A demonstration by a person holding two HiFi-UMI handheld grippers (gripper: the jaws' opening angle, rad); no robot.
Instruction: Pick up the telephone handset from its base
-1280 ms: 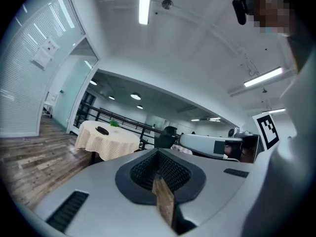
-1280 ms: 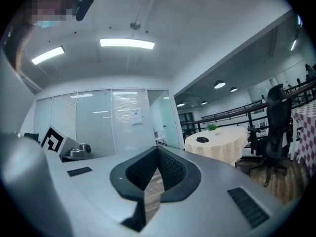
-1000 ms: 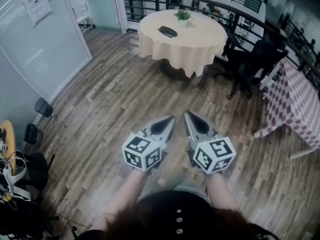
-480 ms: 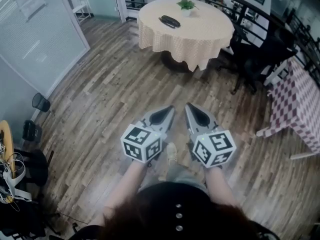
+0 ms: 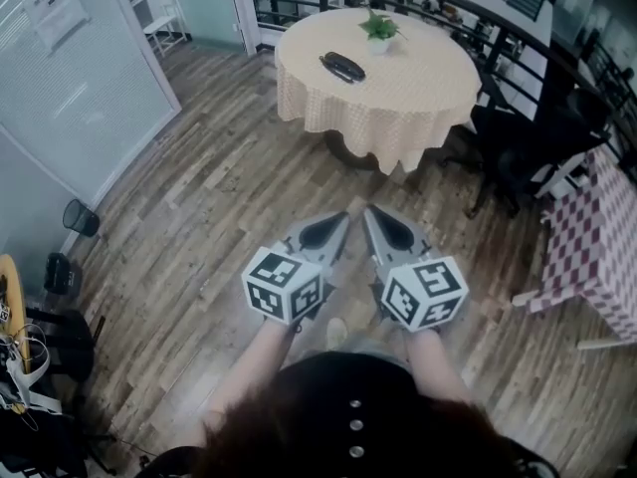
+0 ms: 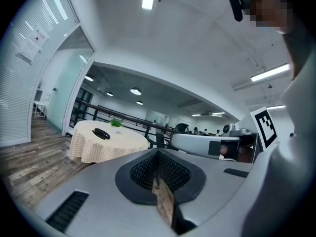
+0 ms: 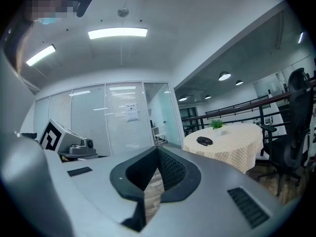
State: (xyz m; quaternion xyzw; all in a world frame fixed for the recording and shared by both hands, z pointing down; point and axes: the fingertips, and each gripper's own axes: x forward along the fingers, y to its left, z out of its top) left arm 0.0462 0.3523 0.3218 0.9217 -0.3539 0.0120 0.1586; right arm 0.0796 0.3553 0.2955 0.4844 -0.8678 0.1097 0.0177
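Right hand-held gripper (image 5: 369,213) closed, empty; telephone (image 5: 341,67) distant.

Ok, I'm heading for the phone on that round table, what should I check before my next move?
1. Telephone in view on the round table: ok.
2. Telephone within reach: not ok, a stretch of wooden floor lies before the table.
3. Left gripper empty: ok, jaws together, nothing between.
4. Right gripper ready to grasp: not ok, jaws together, needs opening.
5. Potted plant apart from telephone: ok.
6. Telephone's facing for a grasp: cannot tell, too small.
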